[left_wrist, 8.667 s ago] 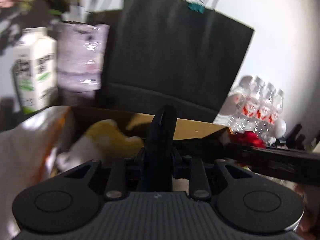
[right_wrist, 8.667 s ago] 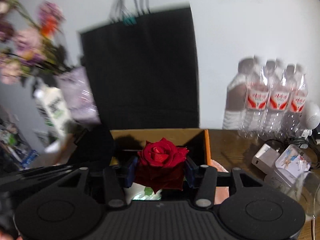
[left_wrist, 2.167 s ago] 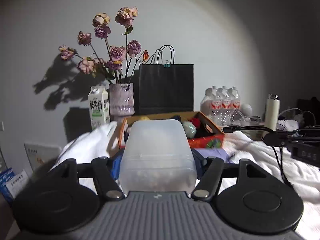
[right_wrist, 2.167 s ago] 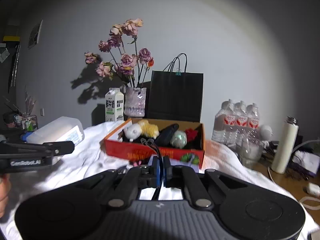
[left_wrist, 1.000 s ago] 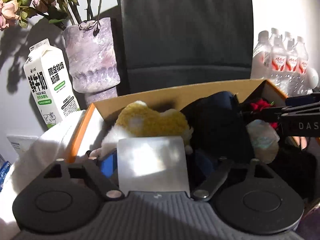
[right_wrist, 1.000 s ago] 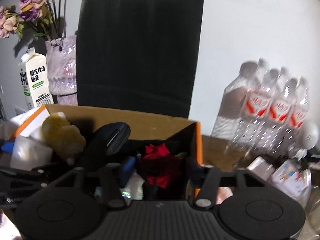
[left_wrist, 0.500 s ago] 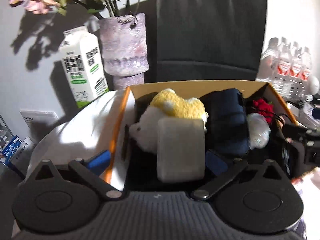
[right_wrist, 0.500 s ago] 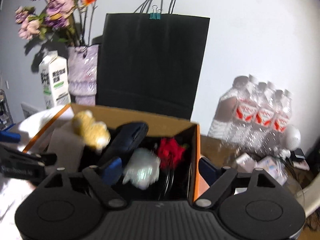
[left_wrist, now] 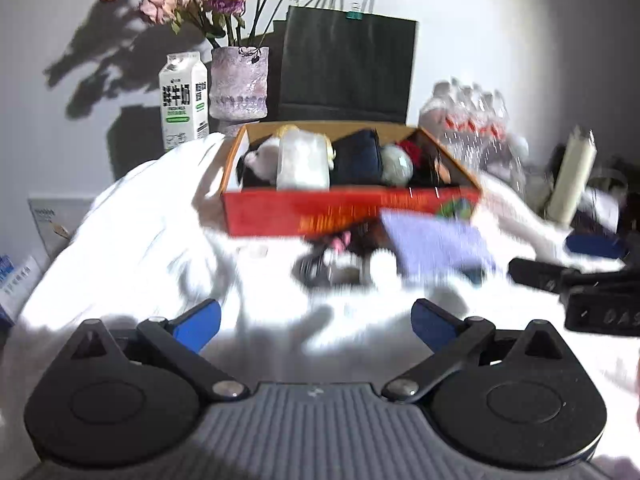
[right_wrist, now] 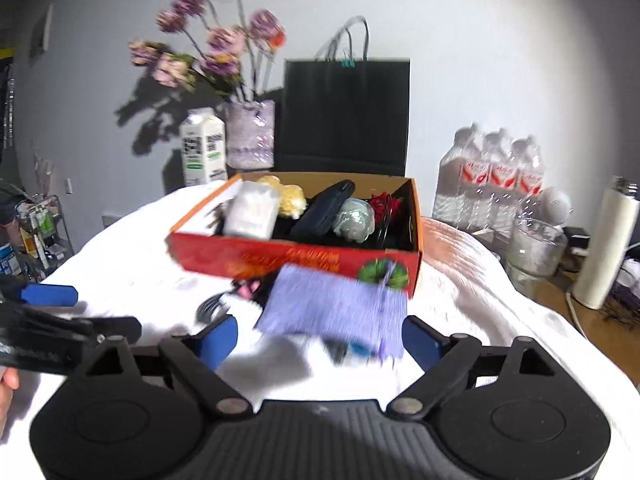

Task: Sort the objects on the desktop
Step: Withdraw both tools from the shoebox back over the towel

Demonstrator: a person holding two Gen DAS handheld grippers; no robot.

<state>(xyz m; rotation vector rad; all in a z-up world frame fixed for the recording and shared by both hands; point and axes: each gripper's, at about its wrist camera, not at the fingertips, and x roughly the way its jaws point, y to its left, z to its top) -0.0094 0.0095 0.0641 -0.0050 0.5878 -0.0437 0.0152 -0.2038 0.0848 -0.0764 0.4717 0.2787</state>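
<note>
Both empty, the left gripper (left_wrist: 316,320) spread wide, the right gripper (right_wrist: 318,338) (jaws opening) should square over the near, probably cloth, purple item (right_wrist: 334,306) before pinching.

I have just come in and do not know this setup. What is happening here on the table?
A person is sorting desk objects into the red box, using a hand-held gripper in each hand. The box already holds the clear container, a dark pouch and a red rose. The left hand-held gripper is open and empty; the right hand-held gripper is opening, also empty. A purple cloth lies before the box.
</note>
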